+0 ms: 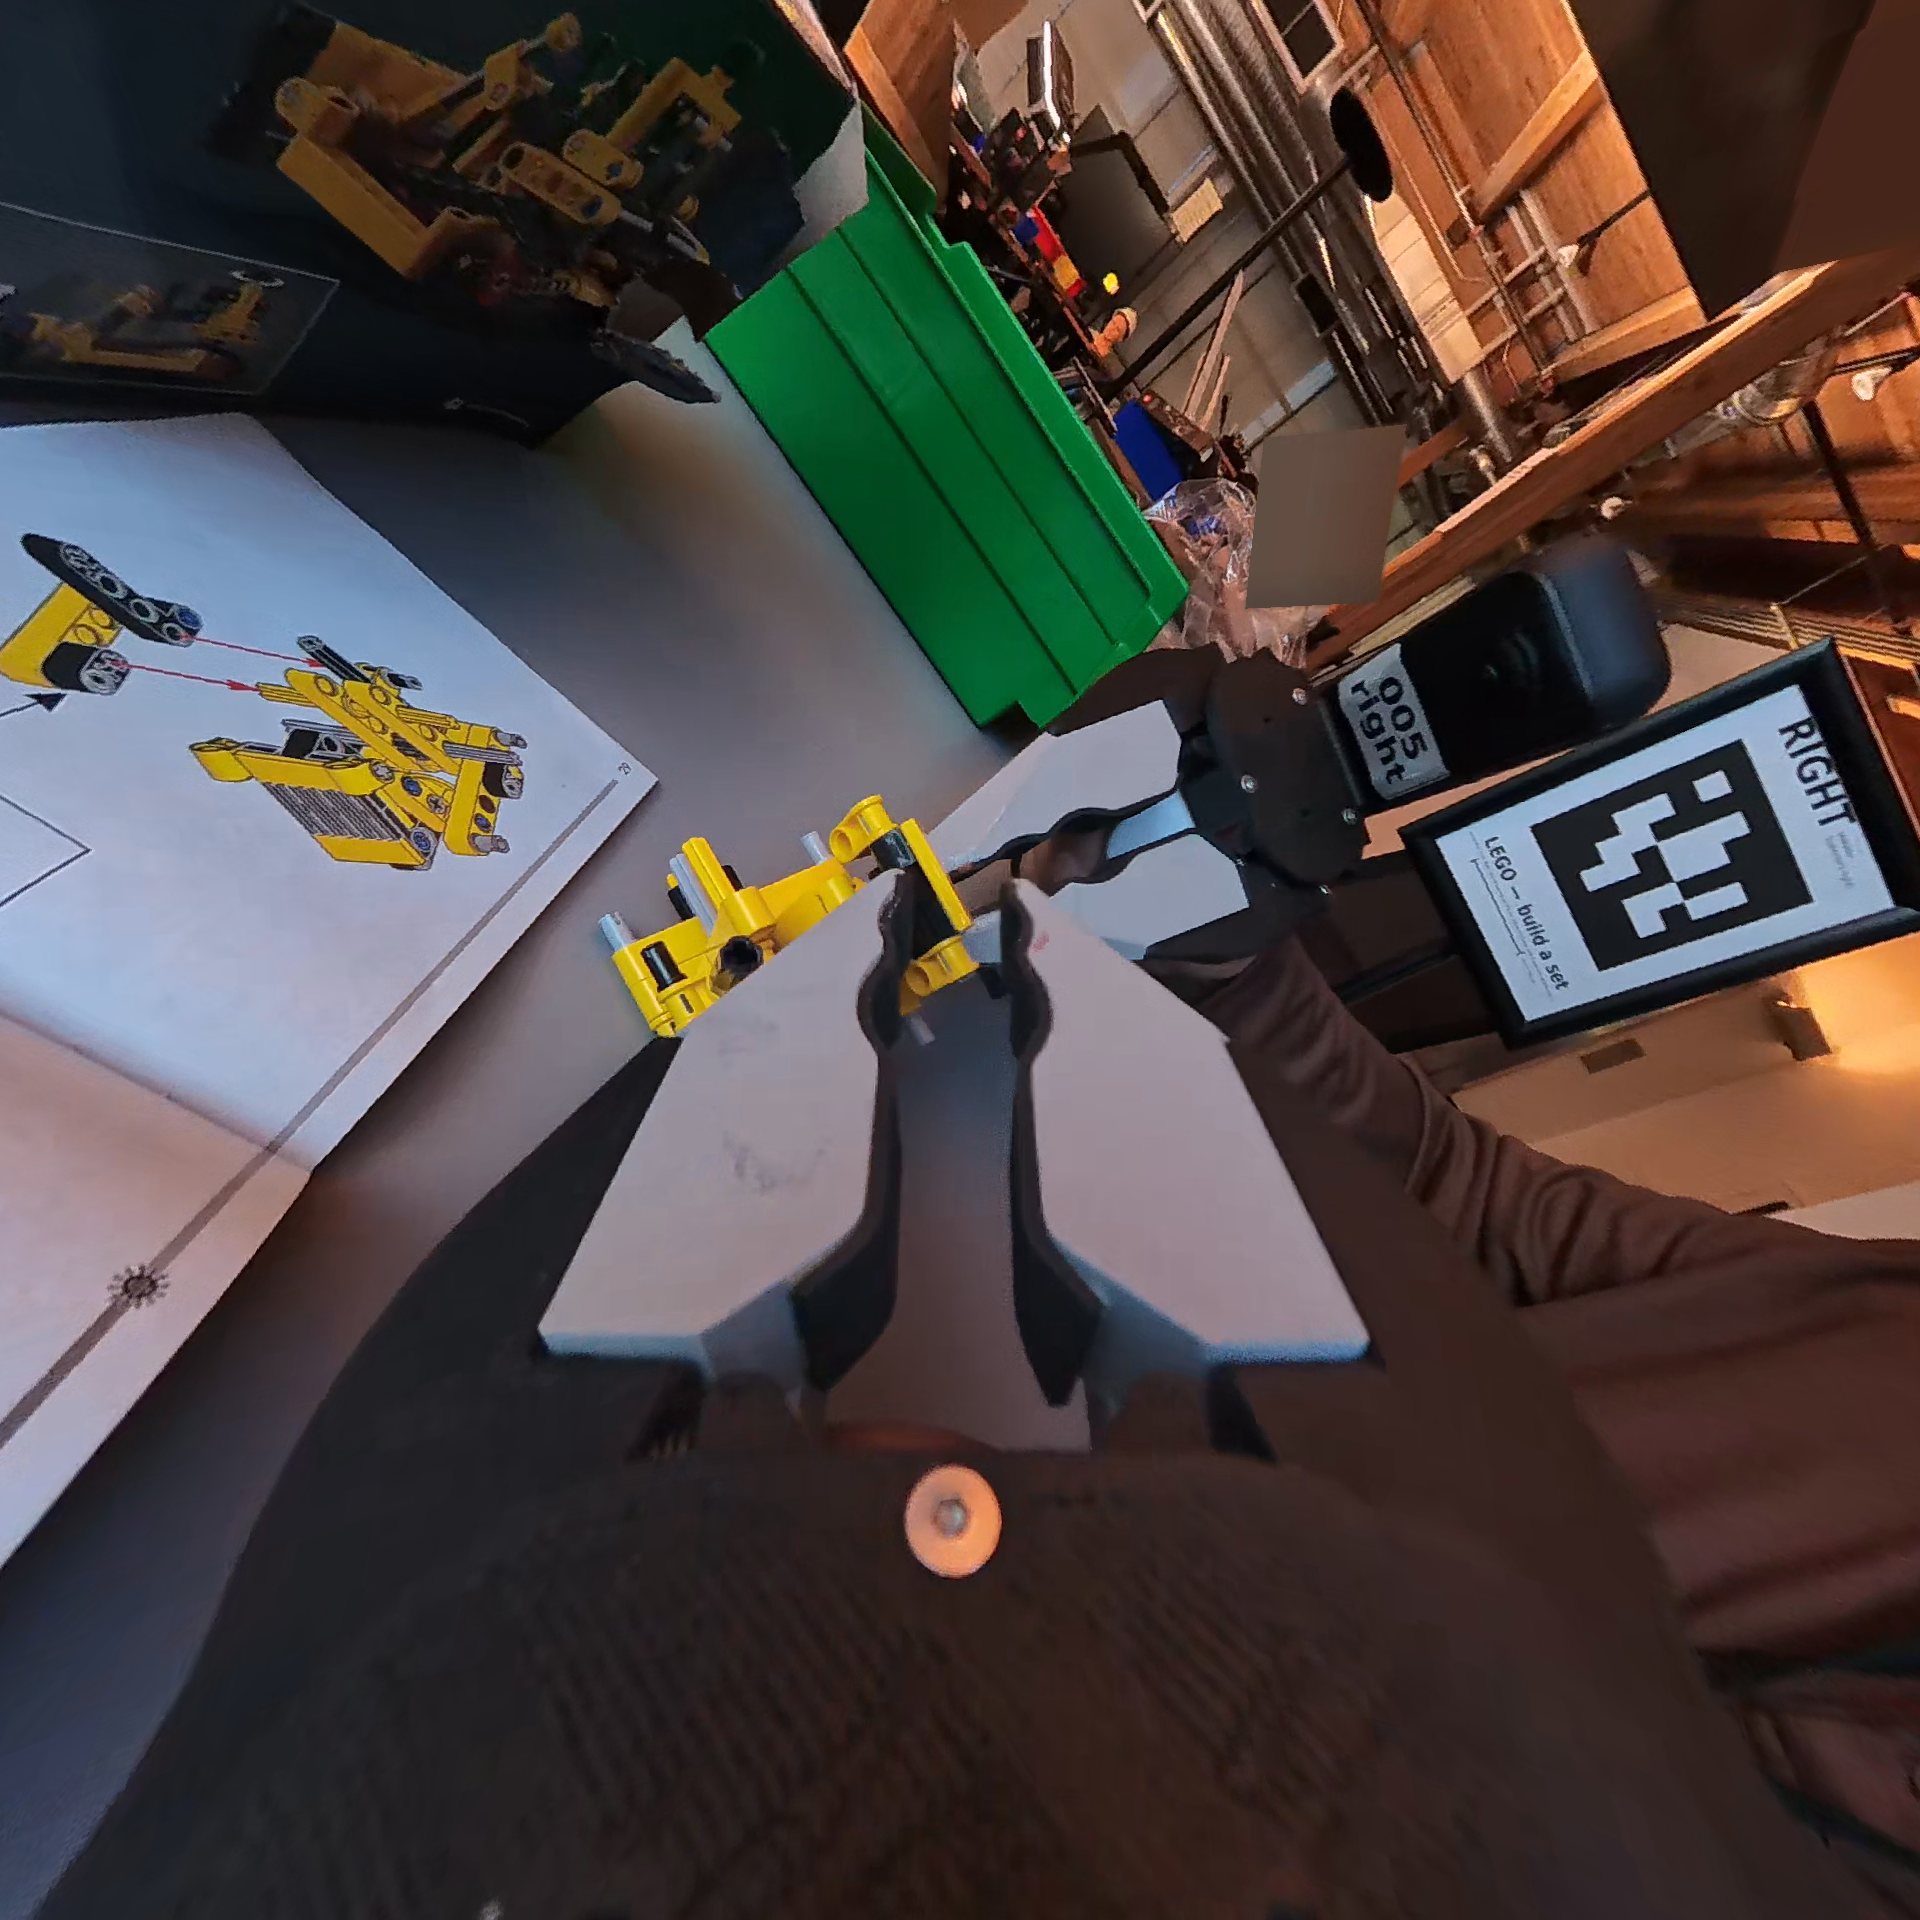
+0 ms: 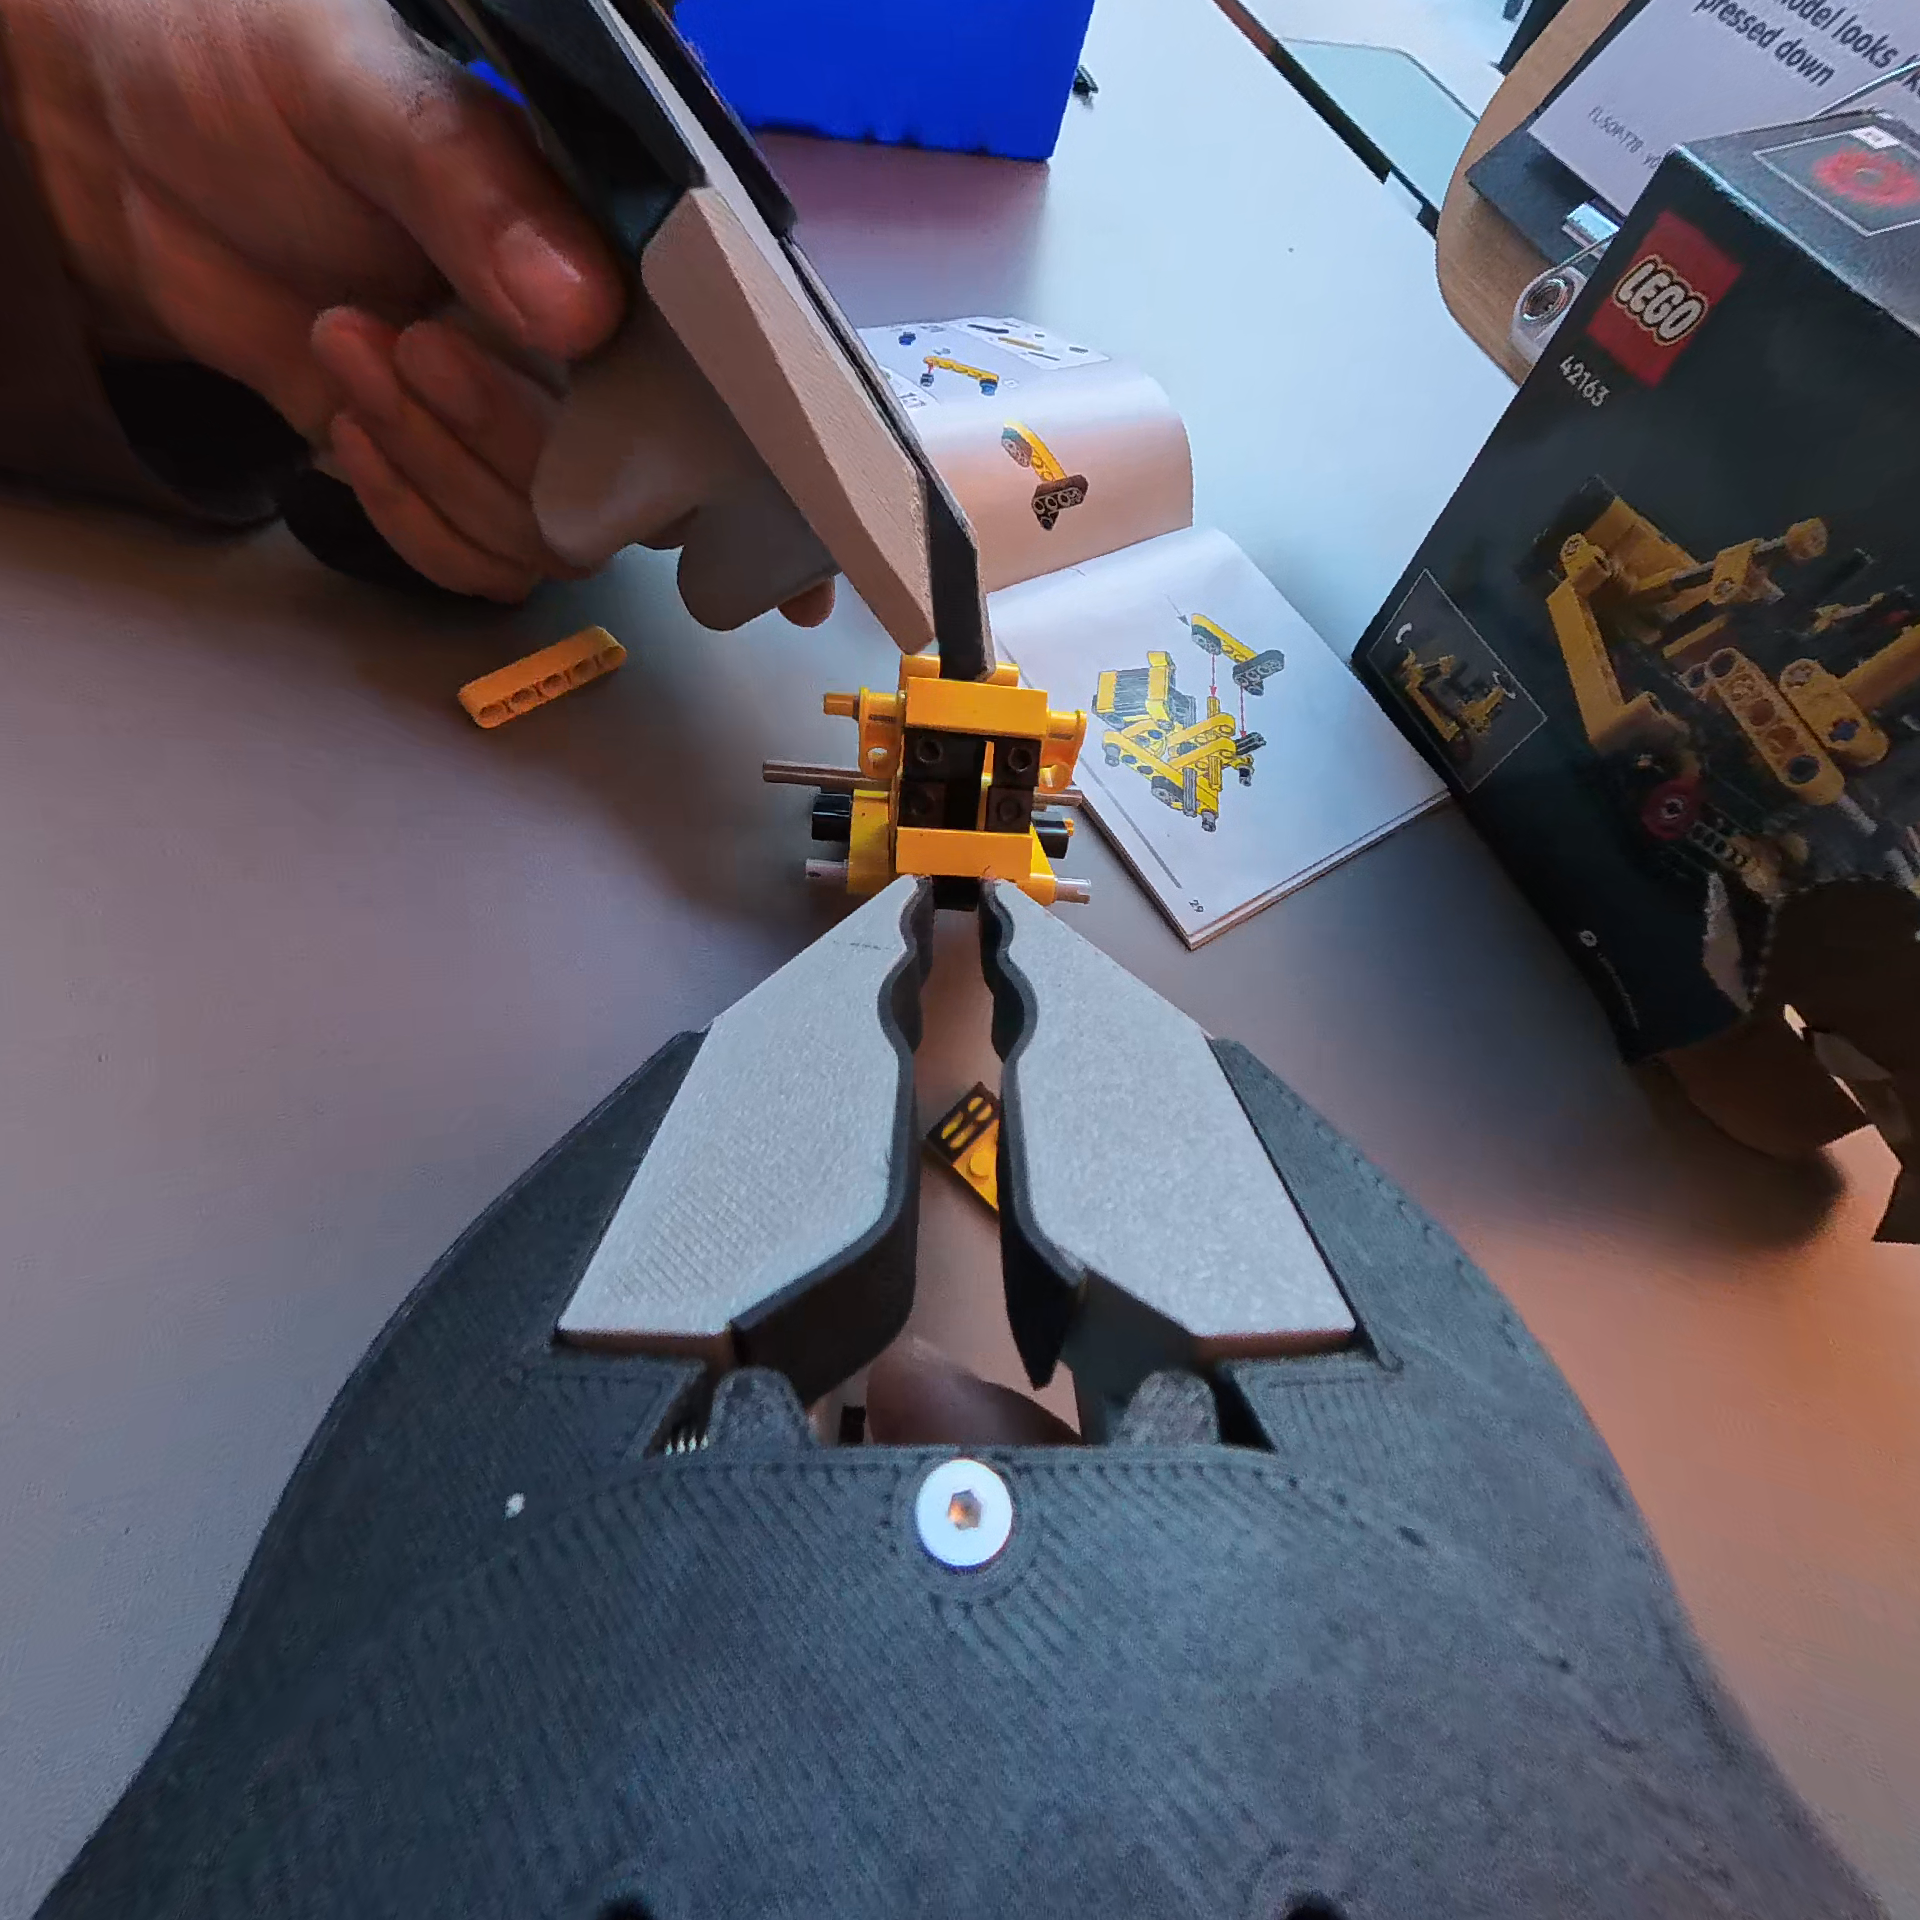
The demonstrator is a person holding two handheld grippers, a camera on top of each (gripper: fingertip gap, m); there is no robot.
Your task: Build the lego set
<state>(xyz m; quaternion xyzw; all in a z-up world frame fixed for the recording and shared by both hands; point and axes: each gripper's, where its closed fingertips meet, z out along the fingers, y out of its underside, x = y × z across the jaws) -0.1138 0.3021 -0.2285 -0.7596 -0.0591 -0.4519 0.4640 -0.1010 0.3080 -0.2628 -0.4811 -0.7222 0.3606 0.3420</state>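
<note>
A small yellow and black lego assembly [image 1: 769,914] with grey and black pins sticking out is held between both grippers over the grey table [image 1: 644,582]. My left gripper [image 1: 956,914] is shut on one end of it. In the right wrist view that gripper [image 2: 961,655] comes down from above, held by a hand [image 2: 312,260], onto the assembly's [image 2: 966,779] top. My right gripper [image 2: 951,899] is shut on a black part at its near end. It shows in the left wrist view [image 1: 992,860], reaching in from the right.
A loose yellow beam [image 2: 540,675] lies left of the assembly and a yellow striped piece [image 2: 971,1143] lies under my right fingers. The open instruction booklet [image 1: 260,779] and the set's box [image 2: 1662,623] lie nearby. A green bin [image 1: 935,468], a blue bin [image 2: 883,62] and a framed sign [image 1: 1662,842] border the table. Across from one pair of fingers to the other is roughly 4 cm. Between my right fingertips and the yellow striped piece [image 2: 971,1143] there is roughly 5 cm.
</note>
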